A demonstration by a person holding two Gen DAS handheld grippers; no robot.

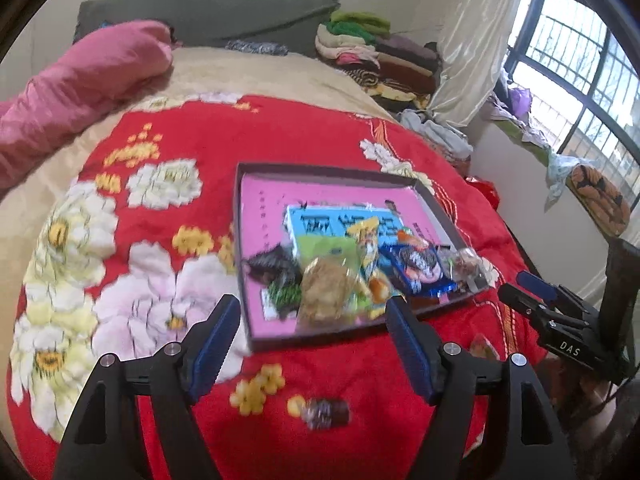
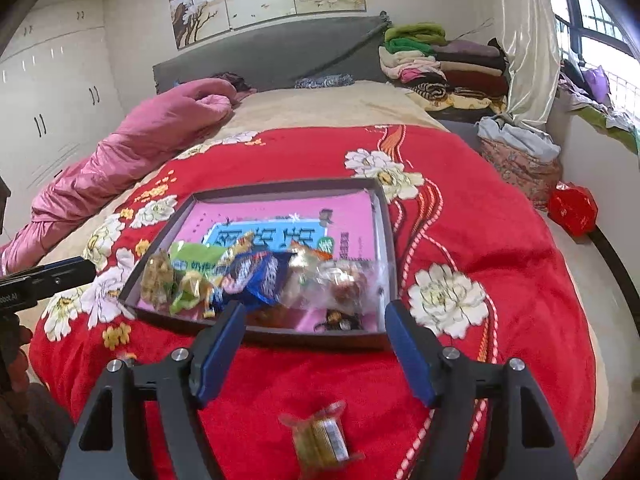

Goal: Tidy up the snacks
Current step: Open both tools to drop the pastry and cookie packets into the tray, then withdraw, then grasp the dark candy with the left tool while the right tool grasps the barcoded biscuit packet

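Note:
A shallow dark-rimmed box with a pink floor (image 1: 256,208) (image 2: 280,208) lies on the red flowered blanket and holds several wrapped snacks (image 1: 332,276) (image 2: 256,276). My left gripper (image 1: 314,316) is open and empty, just short of the box's near edge. A dark wrapped candy (image 1: 326,412) lies loose on the blanket below it. My right gripper (image 2: 314,324) is open and empty at the box's near rim. A clear-wrapped yellowish snack (image 2: 320,436) lies on the blanket under it. The right gripper also shows in the left wrist view (image 1: 532,288), right of the box.
The red blanket (image 1: 192,136) (image 2: 500,240) covers a bed. A pink quilt (image 1: 80,80) (image 2: 140,152) lies at the left. Folded clothes (image 2: 440,64) are stacked by the headboard. A red packet (image 2: 572,208) sits off the bed's right edge. A window is at the right.

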